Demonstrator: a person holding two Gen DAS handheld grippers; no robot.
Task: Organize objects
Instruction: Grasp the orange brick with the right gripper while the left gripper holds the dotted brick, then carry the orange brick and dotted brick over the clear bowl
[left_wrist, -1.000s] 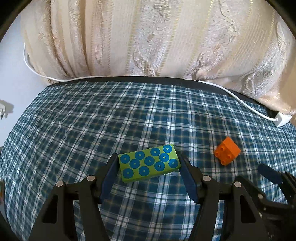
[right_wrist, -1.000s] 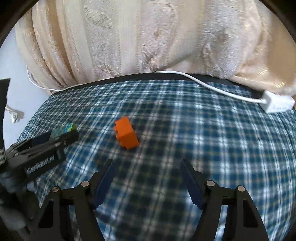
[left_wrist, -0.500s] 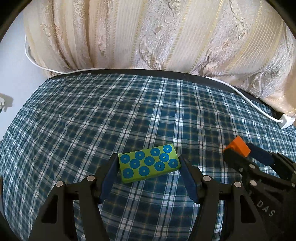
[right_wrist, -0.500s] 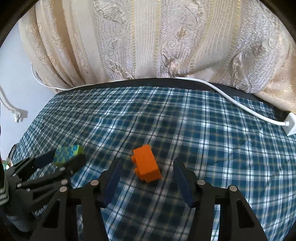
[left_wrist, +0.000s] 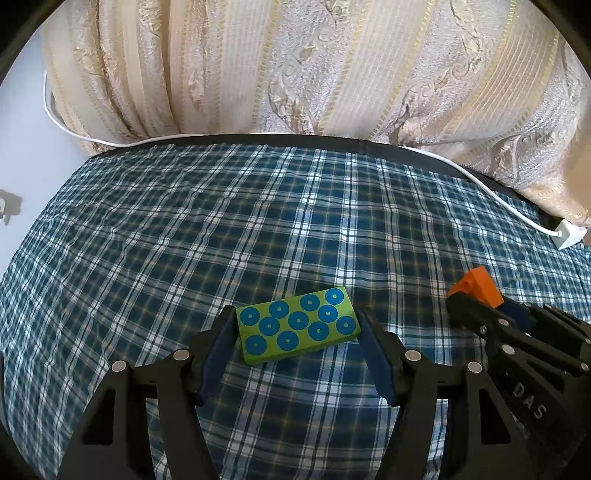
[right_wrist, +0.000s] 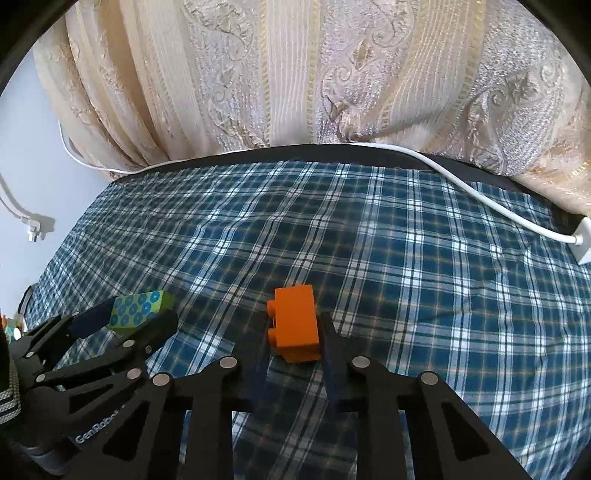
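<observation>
Left fingers (left_wrist: 297, 338) clamp the green block (left_wrist: 298, 325) by its ends, low over the plaid cloth (left_wrist: 258, 229) | right fingers (right_wrist: 293, 334) closing on the orange brick (right_wrist: 295, 325), pads at its sides | white cable (right_wrist: 480, 192) along the far edge

Lime-green rectangular block (left_wrist: 298, 325) printed with blue ringed dots; solid orange plastic studded brick (right_wrist: 296, 324). Cloth table cover (left_wrist: 184, 240) is dark teal-blue, white plaid with thin yellowish lines. Cream-beige curtain (left_wrist: 295, 66) with gold stripes, floral scrolls; white cable (right_wrist: 480, 195).
</observation>
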